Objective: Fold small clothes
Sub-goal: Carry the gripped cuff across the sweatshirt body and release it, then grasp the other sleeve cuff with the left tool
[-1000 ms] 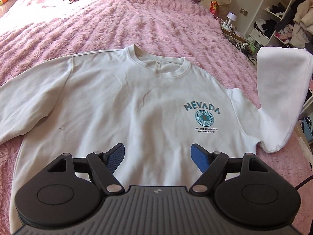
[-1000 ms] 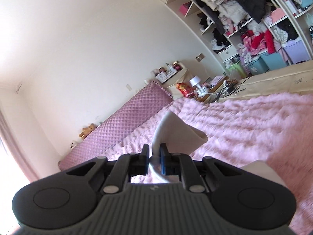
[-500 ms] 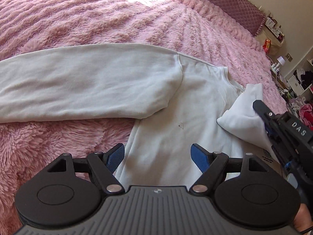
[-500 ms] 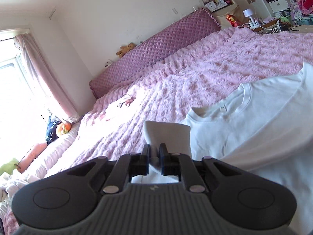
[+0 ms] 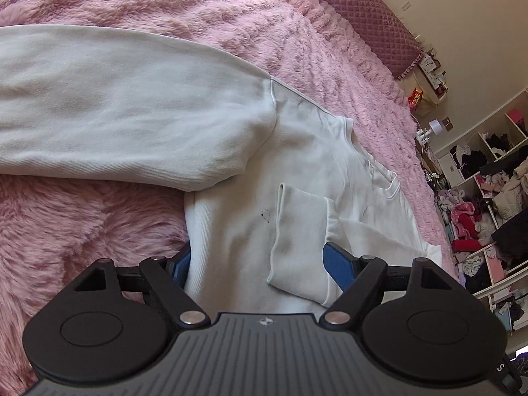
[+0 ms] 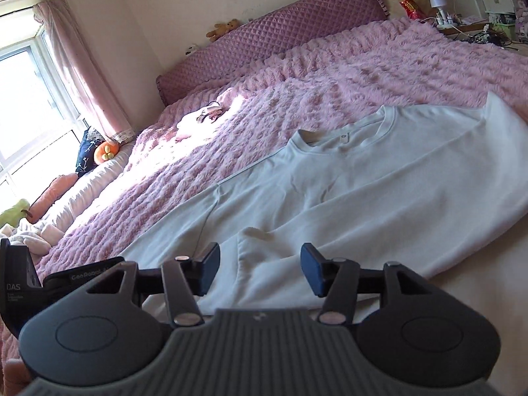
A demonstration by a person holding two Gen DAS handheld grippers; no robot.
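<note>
A white sweatshirt (image 5: 231, 231) lies face up on the pink fluffy bed cover (image 5: 82, 231), spread ahead of both claws.

The left claw (image 5: 255, 264) is released, its blue pads wide apart and low over the cloth. The left pad sits at the side edge of the sweatshirt's body, where white cloth meets pink cover; the right pad is just beside a folded-in sleeve cuff (image 5: 300, 237). That cuff lies flat on the chest of the sweatshirt, between the two pads and slightly ahead of them; neither pad presses on it. Ahead and to the left of this claw the other sleeve (image 5: 115, 105) stretches straight out across the bed cover. Ahead and to the right is the round neckline (image 5: 373, 165).

The right claw (image 6: 260, 269) has its jaws opening. The cuff end of the folded sleeve (image 6: 264, 254) rests on the sweatshirt between the pads, and the pads stand clear of it on either side. Ahead of this claw the sweatshirt runs up to the neckline, and to the right the folded sleeve crosses the chest. Down at the left of this claw, part of the other black gripper shows.

Well beyond both claws is the quilted purple headboard (image 6: 280, 36), and far off to the right of the left claw, open shelves (image 5: 488, 198) full of clothes.
</note>
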